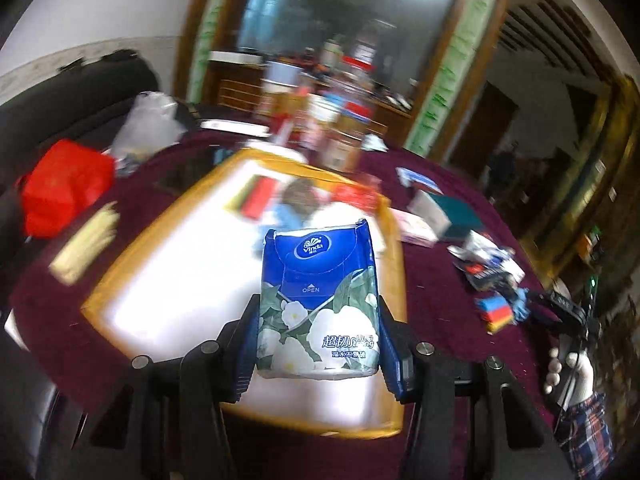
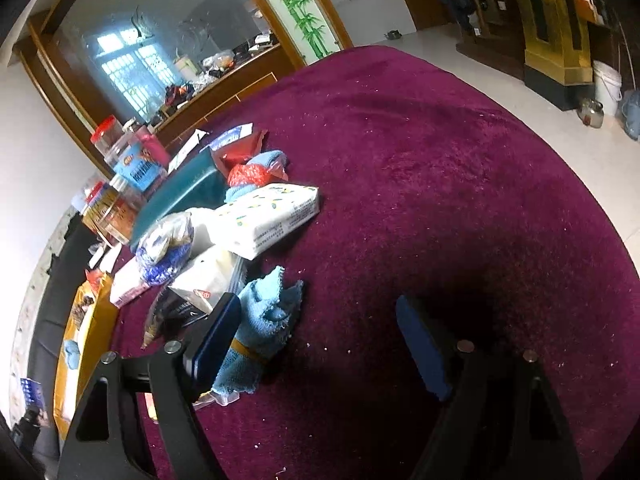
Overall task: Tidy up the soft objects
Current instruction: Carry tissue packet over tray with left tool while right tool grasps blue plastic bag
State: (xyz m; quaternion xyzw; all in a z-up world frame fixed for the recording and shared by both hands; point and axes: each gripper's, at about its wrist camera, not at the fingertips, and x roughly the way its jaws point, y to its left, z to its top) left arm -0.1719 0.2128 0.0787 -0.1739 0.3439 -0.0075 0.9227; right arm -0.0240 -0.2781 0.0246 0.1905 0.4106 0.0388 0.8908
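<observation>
My left gripper (image 1: pixel 319 314) is shut on a blue Vinda tissue pack (image 1: pixel 318 280) with white flowers, held upright over a yellow-rimmed box (image 1: pixel 116 264) with a white inside. Inside the box, at its far end, lie a red and green sponge (image 1: pixel 256 196), a blue cloth (image 1: pixel 286 216) and a red packet (image 1: pixel 356 196). My right gripper (image 2: pixel 316 308) stands open above the maroon tablecloth. A rolled light-blue cloth (image 2: pixel 264 316) with a yellow band lies against its left finger (image 2: pixel 218 334). The right finger (image 2: pixel 424 348) is clear of it.
A pile lies behind the cloth: a white dotted tissue pack (image 2: pixel 276 214), a teal box (image 2: pixel 180 196), a netted bundle (image 2: pixel 166 250), jars (image 2: pixel 136 160). A red bag (image 1: pixel 66 188) sits left of the box. A gloved hand (image 1: pixel 572 372) shows at the right edge.
</observation>
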